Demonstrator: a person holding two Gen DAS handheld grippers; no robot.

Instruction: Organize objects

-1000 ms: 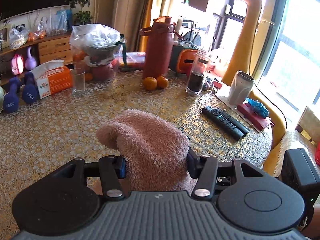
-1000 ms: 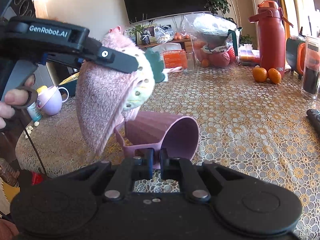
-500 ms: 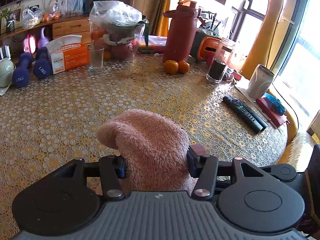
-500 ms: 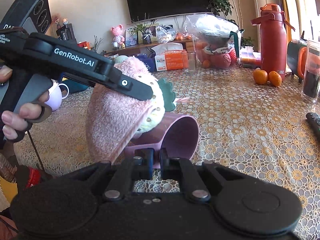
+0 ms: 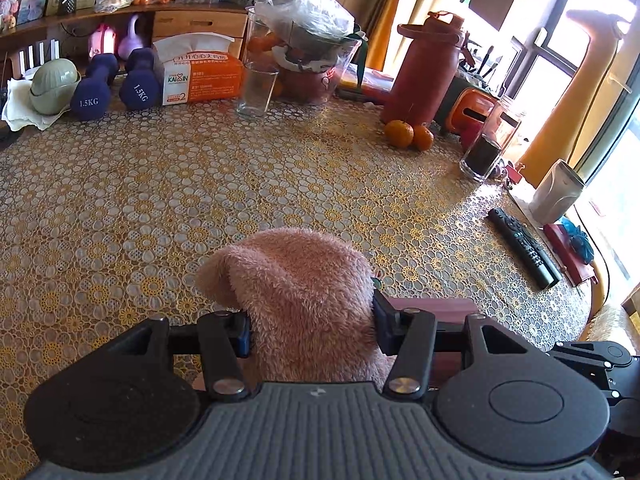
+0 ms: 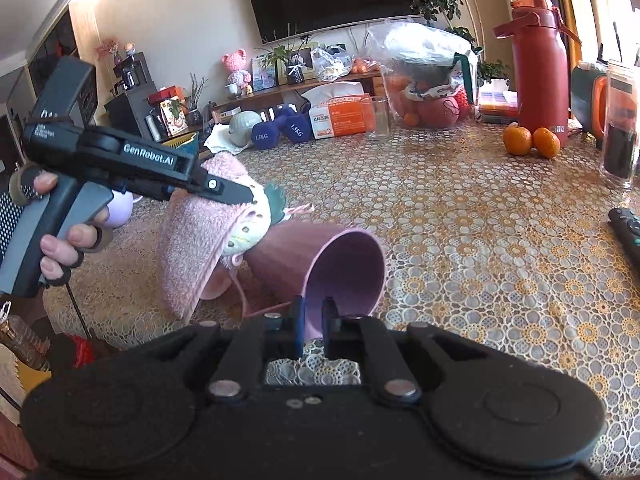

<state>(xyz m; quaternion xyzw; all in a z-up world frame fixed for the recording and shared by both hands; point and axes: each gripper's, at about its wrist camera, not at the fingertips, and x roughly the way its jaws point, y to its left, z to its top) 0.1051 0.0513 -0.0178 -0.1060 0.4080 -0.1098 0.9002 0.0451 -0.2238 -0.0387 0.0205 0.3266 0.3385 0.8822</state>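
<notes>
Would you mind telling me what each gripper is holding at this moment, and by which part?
The left gripper clamps the pink fluffy towel by its bunched upper part. The right gripper pinches the rim of the tipped purple cup.

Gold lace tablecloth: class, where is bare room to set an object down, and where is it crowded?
The widest free patch of gold lace tablecloth lies between the blue dumbbells, the two oranges and the black remote controls. The far edge is crowded: orange tissue box, clear drinking glass, bagged fruit bowl, red flask.
</notes>
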